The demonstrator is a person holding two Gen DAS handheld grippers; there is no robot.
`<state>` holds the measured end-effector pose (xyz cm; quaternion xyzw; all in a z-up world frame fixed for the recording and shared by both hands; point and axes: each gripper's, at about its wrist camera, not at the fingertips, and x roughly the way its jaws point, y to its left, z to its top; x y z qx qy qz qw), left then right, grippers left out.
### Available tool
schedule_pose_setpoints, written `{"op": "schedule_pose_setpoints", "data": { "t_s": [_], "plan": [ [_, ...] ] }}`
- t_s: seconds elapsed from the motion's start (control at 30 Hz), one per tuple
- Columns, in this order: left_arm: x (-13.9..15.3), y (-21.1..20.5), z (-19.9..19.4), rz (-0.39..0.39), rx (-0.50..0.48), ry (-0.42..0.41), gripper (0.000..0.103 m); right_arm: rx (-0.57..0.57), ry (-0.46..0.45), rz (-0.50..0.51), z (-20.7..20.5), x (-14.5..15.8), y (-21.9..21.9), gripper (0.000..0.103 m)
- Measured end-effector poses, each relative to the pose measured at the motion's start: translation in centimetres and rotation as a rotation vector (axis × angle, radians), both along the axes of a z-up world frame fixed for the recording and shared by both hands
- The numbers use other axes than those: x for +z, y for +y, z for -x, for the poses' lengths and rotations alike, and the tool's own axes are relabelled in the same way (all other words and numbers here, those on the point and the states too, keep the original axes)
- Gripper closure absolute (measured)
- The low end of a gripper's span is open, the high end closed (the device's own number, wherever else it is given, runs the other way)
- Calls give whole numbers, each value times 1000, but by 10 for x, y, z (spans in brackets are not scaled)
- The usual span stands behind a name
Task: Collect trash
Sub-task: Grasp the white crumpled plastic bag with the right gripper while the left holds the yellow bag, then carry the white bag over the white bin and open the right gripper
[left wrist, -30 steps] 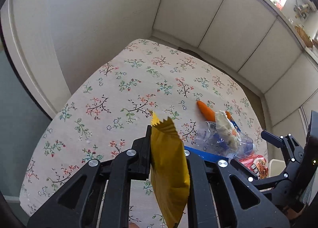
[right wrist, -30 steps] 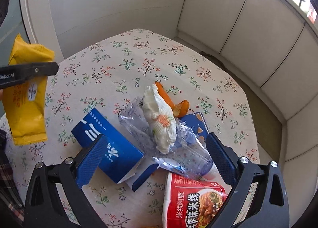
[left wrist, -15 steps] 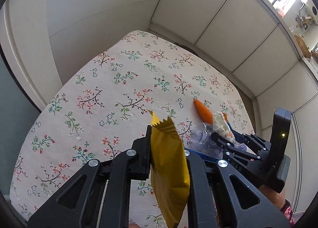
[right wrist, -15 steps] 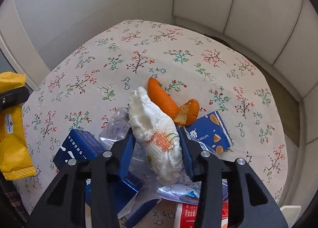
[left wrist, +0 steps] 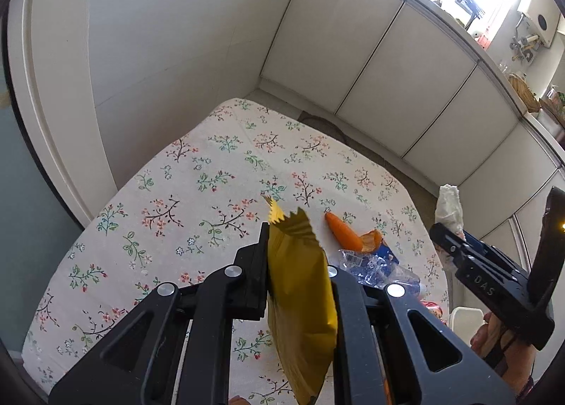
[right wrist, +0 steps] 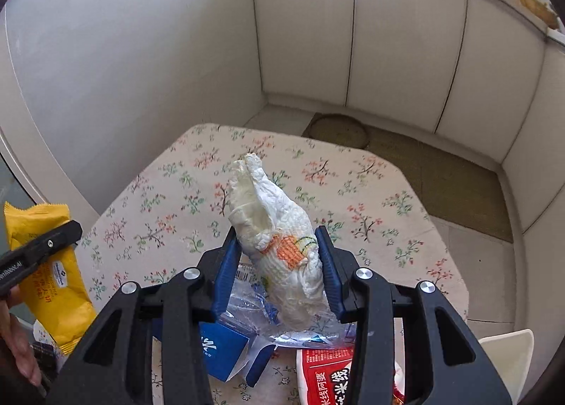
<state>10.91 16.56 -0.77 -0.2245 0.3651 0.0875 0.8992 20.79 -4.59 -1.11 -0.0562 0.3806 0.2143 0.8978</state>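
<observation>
While both grippers are holding trash above the floral table (left wrist: 197, 193), the job is looking only partly done. The left gripper (left wrist: 298, 260) is clamping its fingers on a yellow wrapper (left wrist: 300, 285), which is hanging down between them. The right gripper (right wrist: 279, 263) is squeezing its blue pads (right wrist: 226, 270) against a crumpled white tissue (right wrist: 279, 228), lifted clear of the pile and pointing upward. Neither piece is binned yet, and no bin is clearly showing. Several pieces are lying on the table, close together: orange peel (left wrist: 349, 237), a crushed clear bottle (right wrist: 254, 302), a blue box (right wrist: 219, 348) and a red packet (right wrist: 325, 376). All of these appear left to collect.
</observation>
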Motion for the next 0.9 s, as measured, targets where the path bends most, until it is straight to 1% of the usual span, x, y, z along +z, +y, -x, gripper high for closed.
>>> {"op": "schedule_pose_setpoints", "data": {
  "t_s": [0.17,0.3,0.4,0.63,0.9],
  "plan": [
    [24,-15,5,-44,-4,-60,92,-47,-66,-38,13,32,-19,60],
    [36,-27,9,-34,-5,-93,92,-91,-121,-42,22,47,-34,60],
    [41,-39,8,-44,-15,-107,92,-120,-149,-51,27,54,-45,60],
    [50,-66,5,-54,-47,-135,92,-194,-213,-30,37,62,-74,60],
    [56,-105,-1,-58,-97,-149,92,-310,-255,-7,47,67,-127,60]
  ]
}}
